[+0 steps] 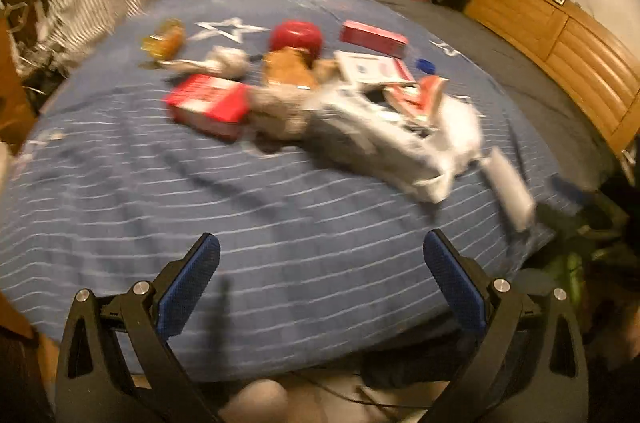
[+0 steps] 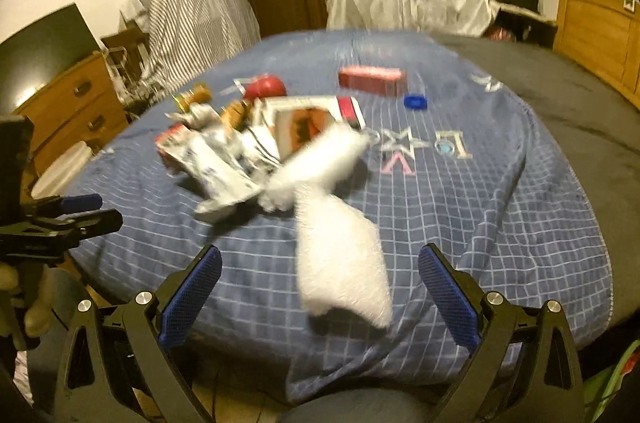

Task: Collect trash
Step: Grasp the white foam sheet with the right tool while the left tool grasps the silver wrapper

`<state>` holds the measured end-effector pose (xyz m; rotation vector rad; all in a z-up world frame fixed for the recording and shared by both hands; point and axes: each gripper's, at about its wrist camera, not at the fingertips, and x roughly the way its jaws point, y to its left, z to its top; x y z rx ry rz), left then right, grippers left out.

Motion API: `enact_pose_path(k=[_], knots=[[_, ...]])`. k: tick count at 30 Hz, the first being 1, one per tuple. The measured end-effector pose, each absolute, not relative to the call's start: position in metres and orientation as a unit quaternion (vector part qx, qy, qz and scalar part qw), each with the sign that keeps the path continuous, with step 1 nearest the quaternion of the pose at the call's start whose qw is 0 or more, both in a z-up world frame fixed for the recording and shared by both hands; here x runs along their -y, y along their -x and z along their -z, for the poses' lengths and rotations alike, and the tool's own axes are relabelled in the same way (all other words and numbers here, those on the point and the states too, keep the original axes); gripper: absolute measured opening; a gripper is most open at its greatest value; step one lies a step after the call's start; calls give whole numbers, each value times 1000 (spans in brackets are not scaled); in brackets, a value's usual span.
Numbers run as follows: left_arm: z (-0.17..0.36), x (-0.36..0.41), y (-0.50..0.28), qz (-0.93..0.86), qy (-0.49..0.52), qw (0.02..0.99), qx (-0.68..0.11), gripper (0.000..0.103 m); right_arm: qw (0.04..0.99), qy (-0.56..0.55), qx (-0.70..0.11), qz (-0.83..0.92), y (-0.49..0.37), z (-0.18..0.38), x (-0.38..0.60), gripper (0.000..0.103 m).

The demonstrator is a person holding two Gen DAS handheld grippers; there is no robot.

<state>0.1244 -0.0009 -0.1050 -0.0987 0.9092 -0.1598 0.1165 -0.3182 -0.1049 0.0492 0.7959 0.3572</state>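
Bedroom clutter frames a bed (image 1: 280, 263) under a blue lined blanket (image 2: 500, 223), with wooden drawers and draped cloth behind. Taking the red box (image 1: 208, 105) as landmark: the trash pile spreads to its right in the left wrist view, a torn white carton (image 1: 384, 139) just beside it, a white paper towel (image 2: 340, 263) beyond that toward the bed's near edge, a red tub (image 1: 295, 37) behind it, and a second, flat red box (image 2: 372, 79) farther back (motion blur hides finer detail). A small blue cap (image 2: 416, 102) lies near that flat box.

Both tools stand wide and empty: the left tool (image 1: 322, 259) and right tool (image 2: 320, 263) hover at the bed's near edge. The paper towel lies between the right tool's spread fingers, so it seems the sensible first grab: lower squarely over it, pinch its middle, and lift without dragging the blanket.
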Motion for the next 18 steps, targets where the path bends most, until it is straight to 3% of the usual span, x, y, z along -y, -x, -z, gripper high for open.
enact_pose_path(k=[2, 4, 5, 6, 10, 18], knots=[[109, 21, -140, 90, 49, 889, -446, 97, 897, -16, -407, -174, -127, 118, 318, 90], [112, 37, -150, 97, 36, 887, -450, 97, 890, -17, -420, -175, -135, 126, 319, 73], [114, 49, -155, 102, 26, 885, -453, 97, 888, -20, -425, -176, -139, 130, 320, 58], [116, 56, -158, 104, 20, 885, -454, 97, 886, -24, -426, -178, -143, 132, 320, 53], [129, 63, -179, 87, -17, 881, -465, 97, 884, -30, -424, -196, -154, 131, 312, 53], [133, -55, -204, -41, 30, 876, -479, 97, 870, -12, -427, -246, -200, 127, 263, 52]])
